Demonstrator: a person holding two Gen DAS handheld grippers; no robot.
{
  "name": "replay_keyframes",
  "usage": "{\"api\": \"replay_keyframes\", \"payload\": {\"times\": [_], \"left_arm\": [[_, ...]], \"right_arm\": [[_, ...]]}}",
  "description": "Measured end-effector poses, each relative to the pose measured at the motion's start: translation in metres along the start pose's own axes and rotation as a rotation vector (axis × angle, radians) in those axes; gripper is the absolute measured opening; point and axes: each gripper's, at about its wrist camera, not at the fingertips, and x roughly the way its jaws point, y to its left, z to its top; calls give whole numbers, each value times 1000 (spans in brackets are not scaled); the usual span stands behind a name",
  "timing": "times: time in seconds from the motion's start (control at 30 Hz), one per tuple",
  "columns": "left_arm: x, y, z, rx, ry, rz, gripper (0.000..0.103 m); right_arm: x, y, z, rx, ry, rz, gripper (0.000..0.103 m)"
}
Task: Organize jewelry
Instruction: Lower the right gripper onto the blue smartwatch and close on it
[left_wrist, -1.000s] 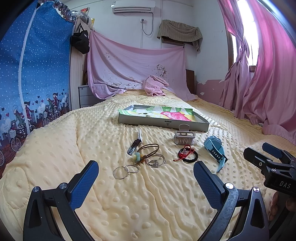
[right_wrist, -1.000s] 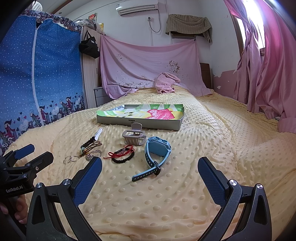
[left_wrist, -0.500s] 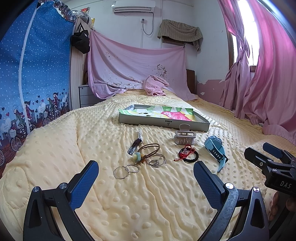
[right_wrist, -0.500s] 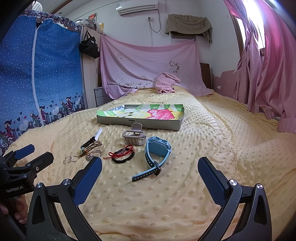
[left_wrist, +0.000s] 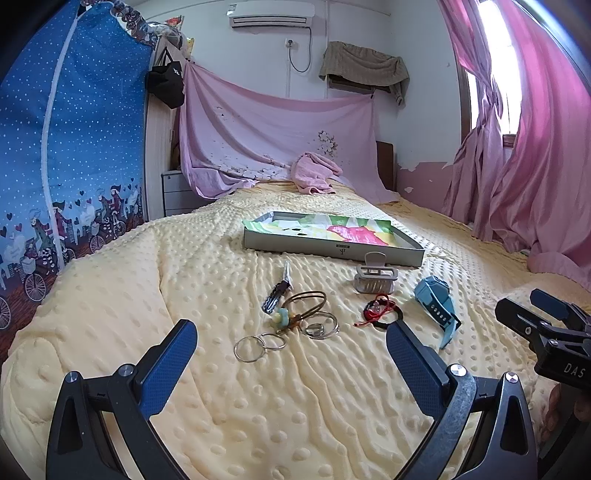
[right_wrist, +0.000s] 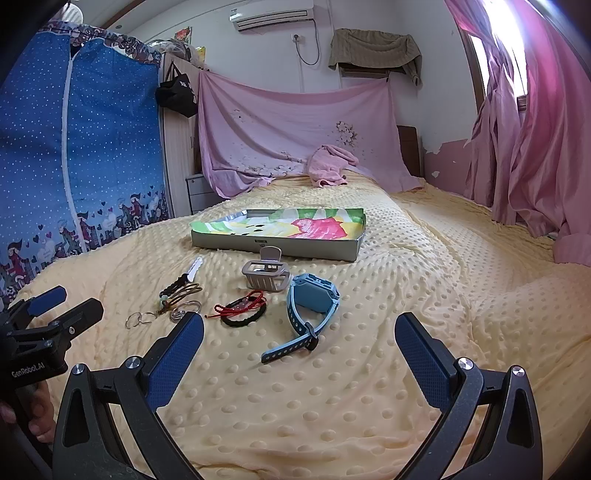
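Jewelry lies on a yellow dotted blanket (left_wrist: 295, 398) in front of a shallow grey box (left_wrist: 332, 249) lined with colourful paper. From left to right I see linked metal rings (left_wrist: 258, 345), a brown cord with a green bead (left_wrist: 295, 314), a silver ring (left_wrist: 319, 326), a red-and-black bracelet (left_wrist: 380, 314), a grey hair claw (left_wrist: 375, 277) and a blue watch (left_wrist: 436, 306). My left gripper (left_wrist: 291, 360) hovers open just short of the rings. My right gripper (right_wrist: 299, 354) is open near the blue watch (right_wrist: 310, 310), empty.
A pink sheet (left_wrist: 273, 136) and a crumpled pink cloth (left_wrist: 314, 177) lie at the bed's head. Pink curtains (right_wrist: 535, 147) hang on the right, a blue patterned wardrobe (right_wrist: 74, 166) stands on the left. The other gripper's body (left_wrist: 546, 332) shows at the right edge.
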Motion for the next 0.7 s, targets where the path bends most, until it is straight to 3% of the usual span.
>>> {"api": "replay_keyframes", "payload": {"times": [0.7], "left_arm": [[25,15,14,24,29,20,103]], "right_arm": [[22,2,24,-11,8,64,102]]}}
